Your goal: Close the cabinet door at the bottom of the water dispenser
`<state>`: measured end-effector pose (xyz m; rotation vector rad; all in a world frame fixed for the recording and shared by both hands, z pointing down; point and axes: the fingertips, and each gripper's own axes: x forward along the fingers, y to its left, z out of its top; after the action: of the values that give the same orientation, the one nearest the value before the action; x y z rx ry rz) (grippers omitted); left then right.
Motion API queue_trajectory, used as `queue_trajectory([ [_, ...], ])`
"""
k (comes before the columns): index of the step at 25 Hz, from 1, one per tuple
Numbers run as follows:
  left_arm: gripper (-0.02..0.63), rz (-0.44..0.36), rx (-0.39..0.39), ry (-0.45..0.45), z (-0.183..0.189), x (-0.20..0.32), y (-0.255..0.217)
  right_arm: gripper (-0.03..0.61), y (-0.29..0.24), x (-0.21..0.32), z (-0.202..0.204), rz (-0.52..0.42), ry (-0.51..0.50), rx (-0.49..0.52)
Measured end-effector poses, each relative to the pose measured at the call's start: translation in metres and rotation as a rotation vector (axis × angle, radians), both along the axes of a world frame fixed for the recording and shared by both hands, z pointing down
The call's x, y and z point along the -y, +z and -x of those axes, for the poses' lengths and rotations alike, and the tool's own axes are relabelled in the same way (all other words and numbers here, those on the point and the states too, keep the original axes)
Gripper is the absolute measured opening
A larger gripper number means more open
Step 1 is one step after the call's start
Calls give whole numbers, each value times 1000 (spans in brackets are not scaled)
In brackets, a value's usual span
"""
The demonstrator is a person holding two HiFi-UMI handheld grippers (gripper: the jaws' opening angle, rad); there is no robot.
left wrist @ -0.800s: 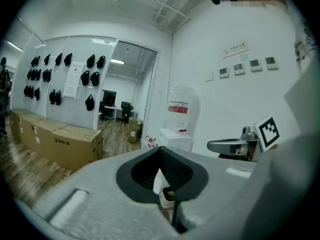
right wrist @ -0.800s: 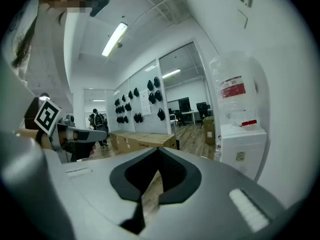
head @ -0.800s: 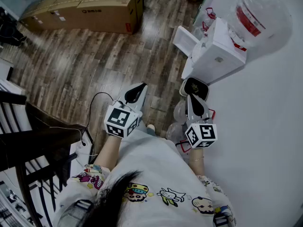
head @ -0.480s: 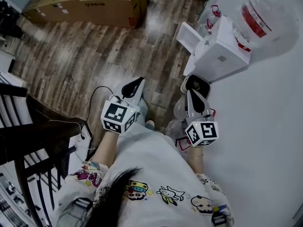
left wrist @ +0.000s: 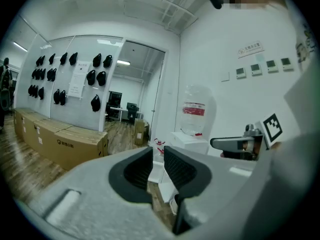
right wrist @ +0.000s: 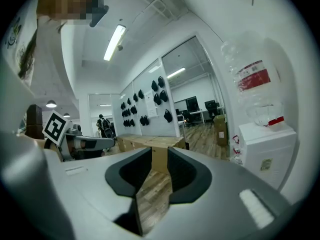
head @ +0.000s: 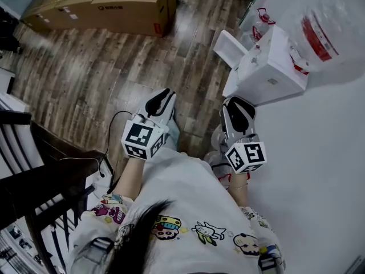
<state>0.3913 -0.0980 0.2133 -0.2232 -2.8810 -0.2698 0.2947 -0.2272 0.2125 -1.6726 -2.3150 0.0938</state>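
Wood-plank floor (head: 102,73), white wall (head: 319,153) on the right. Water dispenser (head: 272,67) stands against it, cabinet door (head: 229,45) swung open at its foot. Left gripper (head: 161,100) and right gripper (head: 239,112) well short, jaws slightly parted, empty. Best approach, probably: step closer, push the door's free edge squarely.

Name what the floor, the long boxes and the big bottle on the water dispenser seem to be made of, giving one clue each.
Floor: wood or wood-look planks, slightly glossy; grain, plank seams and light glare show.
Long boxes: brown cardboard, matt; flap seams and printed marks.
Bottle on the water dispenser: probably clear plastic; see-through, with a red label.
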Motion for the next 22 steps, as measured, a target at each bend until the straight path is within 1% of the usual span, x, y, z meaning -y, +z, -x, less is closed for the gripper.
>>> queue_trajectory([
  [4, 73, -13, 4, 7, 26, -59, 2, 101, 1, -53, 29, -13, 13, 4],
  [7, 80, -13, -1, 14, 53, -104, 1, 107, -3, -95, 59, -12, 21, 1],
  [12, 94, 8, 12, 18, 91, -178, -11, 114, -19, -159, 101, 18, 39, 14],
  [17, 107, 0, 37, 18, 104, -232, -14, 124, -22, -206, 122, 26, 76, 15],
  [22, 120, -24, 33, 8, 109, -263, -4, 138, -18, -233, 131, 8, 87, 13],
])
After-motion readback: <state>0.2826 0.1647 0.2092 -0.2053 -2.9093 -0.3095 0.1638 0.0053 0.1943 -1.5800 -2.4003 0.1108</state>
